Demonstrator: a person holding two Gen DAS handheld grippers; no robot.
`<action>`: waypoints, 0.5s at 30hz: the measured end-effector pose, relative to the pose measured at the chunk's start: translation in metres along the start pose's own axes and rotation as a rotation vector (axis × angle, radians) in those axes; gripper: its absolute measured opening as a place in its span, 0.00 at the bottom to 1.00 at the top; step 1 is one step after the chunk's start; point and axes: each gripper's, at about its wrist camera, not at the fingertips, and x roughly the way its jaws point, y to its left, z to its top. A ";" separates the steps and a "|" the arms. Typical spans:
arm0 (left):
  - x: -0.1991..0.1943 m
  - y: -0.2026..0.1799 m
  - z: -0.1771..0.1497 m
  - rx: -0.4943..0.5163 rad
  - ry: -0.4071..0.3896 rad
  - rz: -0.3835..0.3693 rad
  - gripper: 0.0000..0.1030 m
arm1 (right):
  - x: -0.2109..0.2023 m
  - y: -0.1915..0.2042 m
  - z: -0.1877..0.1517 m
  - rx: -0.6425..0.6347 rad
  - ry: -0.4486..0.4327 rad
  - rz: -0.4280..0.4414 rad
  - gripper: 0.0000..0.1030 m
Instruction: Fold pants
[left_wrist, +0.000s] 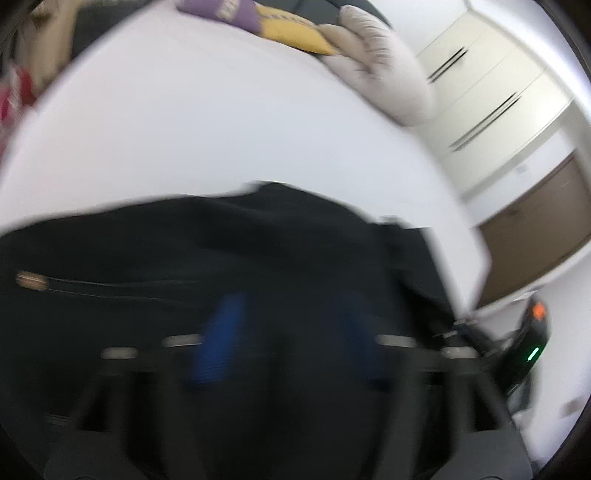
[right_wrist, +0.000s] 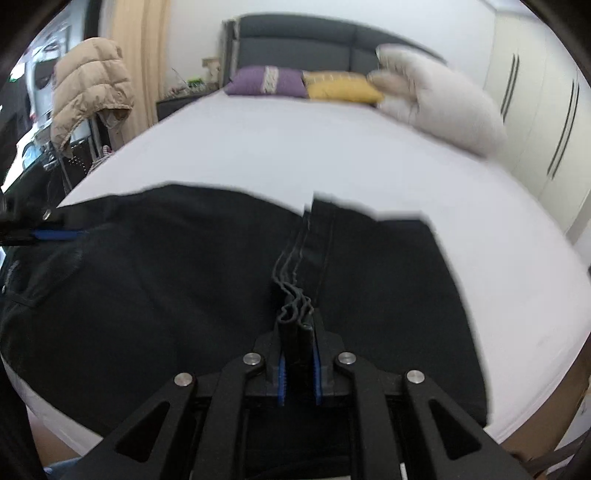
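Observation:
Black pants (right_wrist: 184, 280) lie spread on the white bed (right_wrist: 295, 147), near its front edge. My right gripper (right_wrist: 298, 325) is shut on a bunched fold of the pants' hem and seam. My left gripper (left_wrist: 291, 332) hovers over the black pants (left_wrist: 221, 251) with its blue-padded fingers (left_wrist: 221, 332) apart; the view is motion-blurred. The left gripper also shows at the far left of the right wrist view (right_wrist: 55, 234), at the pants' left edge.
Purple (right_wrist: 266, 83) and yellow (right_wrist: 341, 88) pillows and a folded grey duvet (right_wrist: 439, 99) lie at the bed's head. A beige puffer jacket (right_wrist: 88, 88) hangs left of the bed. White wardrobes (right_wrist: 546, 110) stand to the right.

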 end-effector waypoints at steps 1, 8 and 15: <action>0.006 -0.007 0.001 -0.026 0.012 -0.059 0.87 | -0.009 0.005 0.003 -0.014 -0.024 0.002 0.12; 0.058 -0.021 0.006 -0.180 0.192 -0.222 0.92 | -0.037 0.051 0.012 -0.145 -0.083 0.023 0.12; 0.061 -0.008 0.008 -0.206 0.236 -0.226 0.47 | -0.040 0.097 0.007 -0.249 -0.078 0.064 0.12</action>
